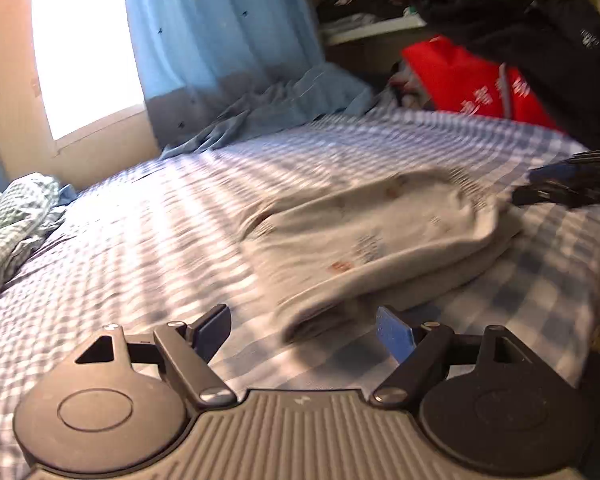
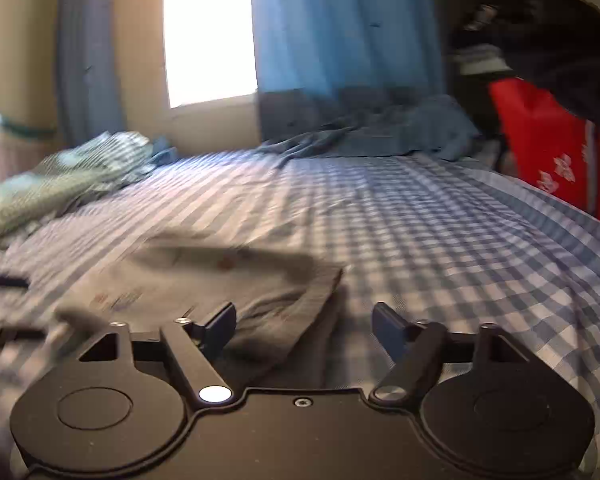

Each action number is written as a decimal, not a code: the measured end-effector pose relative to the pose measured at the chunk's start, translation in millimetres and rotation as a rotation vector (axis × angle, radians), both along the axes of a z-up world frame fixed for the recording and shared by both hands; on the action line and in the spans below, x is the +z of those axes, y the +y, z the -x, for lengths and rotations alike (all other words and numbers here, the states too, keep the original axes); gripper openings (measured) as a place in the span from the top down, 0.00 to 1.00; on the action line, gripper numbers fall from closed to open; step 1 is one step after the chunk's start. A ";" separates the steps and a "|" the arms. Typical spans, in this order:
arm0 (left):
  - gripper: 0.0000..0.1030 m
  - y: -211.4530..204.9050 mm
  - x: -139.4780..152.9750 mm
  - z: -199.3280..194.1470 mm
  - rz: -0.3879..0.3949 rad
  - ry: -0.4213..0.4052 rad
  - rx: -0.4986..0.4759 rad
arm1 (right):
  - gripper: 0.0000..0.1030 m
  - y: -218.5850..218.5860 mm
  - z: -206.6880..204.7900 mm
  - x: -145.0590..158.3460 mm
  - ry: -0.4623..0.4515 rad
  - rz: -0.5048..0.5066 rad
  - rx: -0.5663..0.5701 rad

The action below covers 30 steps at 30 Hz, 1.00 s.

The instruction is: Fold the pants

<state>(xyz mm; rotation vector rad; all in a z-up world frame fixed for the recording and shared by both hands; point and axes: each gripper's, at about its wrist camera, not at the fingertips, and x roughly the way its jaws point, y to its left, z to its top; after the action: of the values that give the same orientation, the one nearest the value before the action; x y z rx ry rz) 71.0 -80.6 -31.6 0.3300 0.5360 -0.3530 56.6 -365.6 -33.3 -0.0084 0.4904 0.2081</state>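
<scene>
1. The pants (image 1: pixel 364 240), pale with small printed marks, lie folded in stacked layers on the checked bed (image 1: pixel 140 240), toward its near right edge as the left wrist view shows it.
2. The left gripper (image 1: pixel 304 332) has its jaws spread with nothing between them; the nearest fold of the pants lies just beyond the tips, apart from them.
3. The right gripper (image 2: pixel 304 328) is likewise spread and empty, hovering over the near corner of the garment. Both seem to have let go so that the fold can settle flat.
4. In the left view the right gripper shows as a dark blur at the far side of the pants; motion blur makes it hard to say whether it touches the cloth.
5. Round about: a blue curtain (image 1: pixel 220 40) trailing onto the bed's far edge, a crumpled green checked cloth (image 1: pixel 16 216) at the left edge, a red bag (image 1: pixel 472 80) and a dark garment (image 1: pixel 540 40) past the far right corner. None of it crowds the pants.
</scene>
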 end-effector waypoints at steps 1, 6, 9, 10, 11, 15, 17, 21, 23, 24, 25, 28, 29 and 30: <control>0.20 6.0 -0.8 -2.9 -0.008 0.003 0.007 | 0.47 8.7 2.9 -3.3 0.018 0.031 0.029; 0.19 22.3 3.5 -11.7 0.072 0.013 -0.008 | 0.60 33.8 -1.5 -11.8 0.041 0.096 0.077; 0.19 22.7 2.5 -13.2 0.110 0.025 -0.005 | 0.62 46.5 -8.8 -9.1 0.041 0.173 0.098; 0.19 20.3 1.2 -14.3 0.114 0.023 -0.001 | 0.76 50.5 -11.5 -8.8 0.046 0.217 0.106; 0.19 20.1 0.6 -14.8 0.119 0.024 0.002 | 0.87 52.8 -12.2 -8.4 0.056 0.252 0.117; 0.19 21.7 -1.9 -13.4 0.134 0.028 0.001 | 1.00 46.0 -8.1 -3.0 0.068 0.314 0.125; 0.19 22.0 -3.0 -13.2 0.123 0.015 -0.012 | 1.00 38.1 -6.0 -3.2 0.077 0.328 0.071; 0.19 22.4 -3.2 -19.0 0.093 -0.011 -0.079 | 1.00 12.9 -4.5 -14.2 0.130 0.259 -0.026; 0.19 24.4 -4.2 -23.3 0.080 -0.031 -0.149 | 0.91 11.8 1.5 -4.8 0.089 0.220 -0.040; 0.19 26.3 -5.4 -27.8 0.079 -0.028 -0.197 | 0.77 14.5 2.3 3.1 0.061 0.198 -0.030; 0.19 27.9 -6.5 -32.1 0.084 -0.020 -0.240 | 0.63 17.7 0.0 9.9 0.047 0.177 -0.010; 0.26 29.0 -8.4 -44.5 0.085 0.001 -0.368 | 0.48 34.4 -18.9 25.4 0.031 0.078 0.100; 0.30 28.0 -8.8 -47.8 0.074 0.008 -0.404 | 0.48 39.5 -27.7 25.8 0.046 0.044 0.136; 0.45 26.3 -9.7 -51.4 0.062 0.018 -0.438 | 0.44 45.5 -38.9 25.2 0.070 0.016 0.174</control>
<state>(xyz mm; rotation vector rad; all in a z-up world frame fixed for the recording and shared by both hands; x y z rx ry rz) 122.4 -54.4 -41.4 0.3838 0.4666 -0.7956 95.5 -320.1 -8.1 -0.0593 0.5612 0.3760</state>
